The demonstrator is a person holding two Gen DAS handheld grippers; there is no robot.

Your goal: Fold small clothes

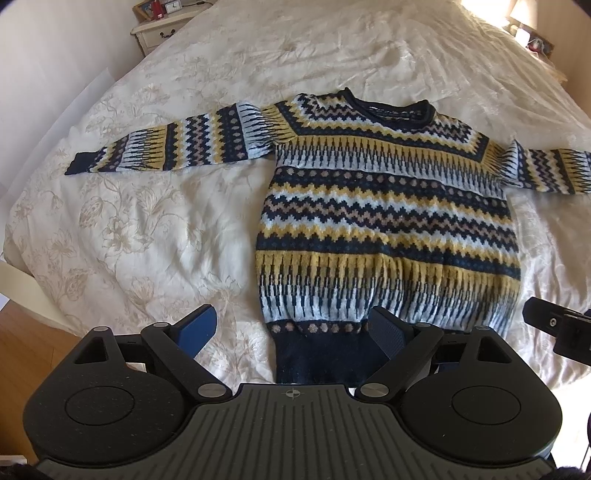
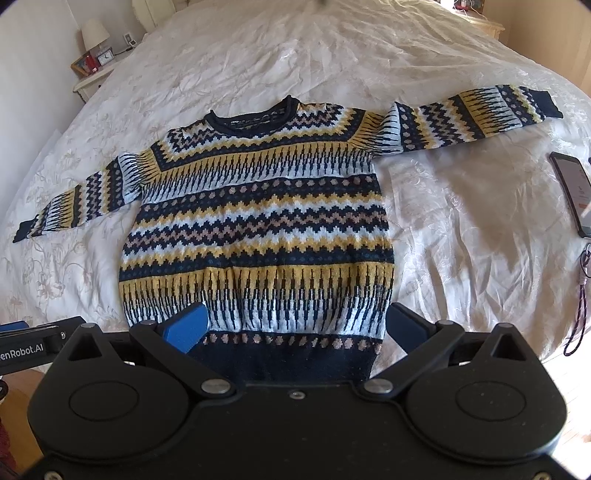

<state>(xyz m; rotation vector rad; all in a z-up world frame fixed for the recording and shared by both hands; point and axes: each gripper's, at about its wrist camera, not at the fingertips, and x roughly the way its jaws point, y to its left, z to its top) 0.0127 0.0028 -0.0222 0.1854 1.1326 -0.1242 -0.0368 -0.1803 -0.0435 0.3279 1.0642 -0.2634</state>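
A small knitted sweater [image 1: 388, 206] [image 2: 258, 221] in navy, yellow, light blue and tan bands lies flat and face up on the bed, both sleeves spread out sideways. Its navy hem points toward me. My left gripper [image 1: 295, 328] hovers over the hem's left corner, open, with nothing pressed between its pads. My right gripper [image 2: 295, 326] is open too, straddling the hem's right part from above, with no pad pressing the knit. In the left wrist view the right gripper's edge [image 1: 557, 325] shows at the far right.
The bed's cream floral cover [image 1: 147, 221] [image 2: 461, 229] is wrinkled. A phone [image 2: 572, 192] with a cord lies on the bed, right of the sweater. A nightstand [image 1: 162, 29] [image 2: 92, 79] with a clock stands at the far left. Wooden floor [image 1: 22, 343] shows at the near left.
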